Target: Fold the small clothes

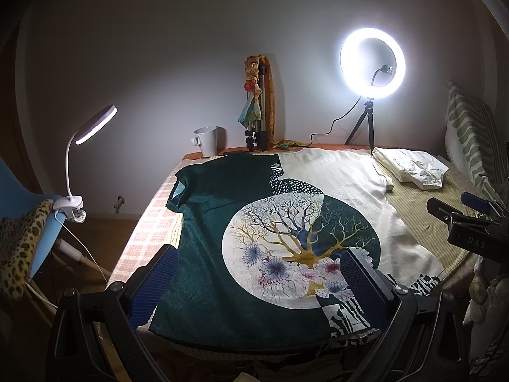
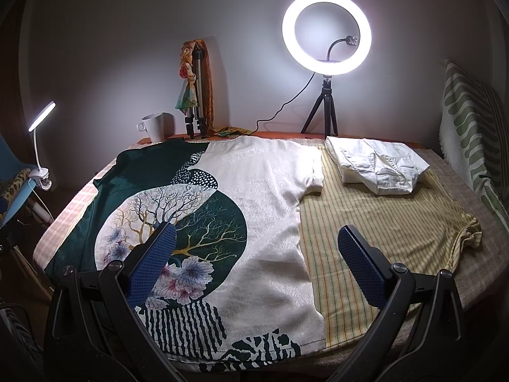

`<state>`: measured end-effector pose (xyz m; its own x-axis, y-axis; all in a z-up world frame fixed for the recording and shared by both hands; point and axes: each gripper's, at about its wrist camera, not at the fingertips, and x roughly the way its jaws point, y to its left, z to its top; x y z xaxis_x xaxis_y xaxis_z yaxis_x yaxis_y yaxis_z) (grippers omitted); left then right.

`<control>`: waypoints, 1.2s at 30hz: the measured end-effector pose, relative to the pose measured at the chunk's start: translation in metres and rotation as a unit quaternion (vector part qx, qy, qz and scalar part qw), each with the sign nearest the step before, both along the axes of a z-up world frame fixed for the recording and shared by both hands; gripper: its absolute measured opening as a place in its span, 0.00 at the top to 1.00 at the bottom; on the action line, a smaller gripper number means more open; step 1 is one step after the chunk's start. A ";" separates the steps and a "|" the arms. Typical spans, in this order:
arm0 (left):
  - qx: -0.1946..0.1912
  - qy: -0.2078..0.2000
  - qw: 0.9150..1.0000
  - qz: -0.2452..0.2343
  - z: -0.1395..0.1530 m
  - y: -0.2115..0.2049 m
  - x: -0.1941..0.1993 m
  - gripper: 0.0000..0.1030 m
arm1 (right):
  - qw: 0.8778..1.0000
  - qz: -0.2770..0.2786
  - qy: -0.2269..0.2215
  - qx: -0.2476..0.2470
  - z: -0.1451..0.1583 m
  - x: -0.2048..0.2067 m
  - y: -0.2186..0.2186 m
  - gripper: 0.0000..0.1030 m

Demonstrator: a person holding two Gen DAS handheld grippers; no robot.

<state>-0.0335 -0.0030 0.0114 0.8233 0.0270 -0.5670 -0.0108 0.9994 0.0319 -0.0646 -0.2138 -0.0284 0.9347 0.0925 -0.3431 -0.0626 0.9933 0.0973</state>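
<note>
Lying flat across frame centre: printed t-shirt (image 1: 254,222). Left gripper (image 1: 257,273) fingers fully spread, empty; right gripper (image 2: 256,251) likewise, above shirt.

Left gripper (image 1: 259,275) with black plastic arms, blue dimpled pads (image 1: 156,278), round silver screws at the pivots, right gripper (image 2: 256,265) built alike, white lettering on its black body

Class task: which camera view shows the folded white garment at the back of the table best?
The right wrist view: the folded white garment lies large and whole on the yellow striped cloth. In the left wrist view the same garment is smaller, near the picture's right edge.
</note>
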 end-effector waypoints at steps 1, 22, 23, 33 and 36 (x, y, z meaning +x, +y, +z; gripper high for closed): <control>-0.001 0.000 1.000 -0.001 0.000 0.000 0.000 0.00 | 1.000 0.000 0.000 0.000 0.000 0.000 0.000 0.00; 0.000 0.001 1.000 0.002 -0.001 0.002 0.000 0.00 | 1.000 0.000 0.000 -0.002 -0.001 0.002 0.001 0.00; -0.001 0.001 1.000 0.002 -0.001 0.003 0.000 0.00 | 1.000 -0.001 0.001 -0.003 -0.001 0.002 0.002 0.00; -0.002 0.008 1.000 0.006 -0.005 0.007 0.008 0.00 | 1.000 0.008 0.005 -0.007 -0.003 0.012 0.009 0.00; 0.001 0.009 1.000 0.012 -0.009 0.012 0.012 0.00 | 1.000 0.020 0.011 -0.003 -0.003 0.018 0.014 0.00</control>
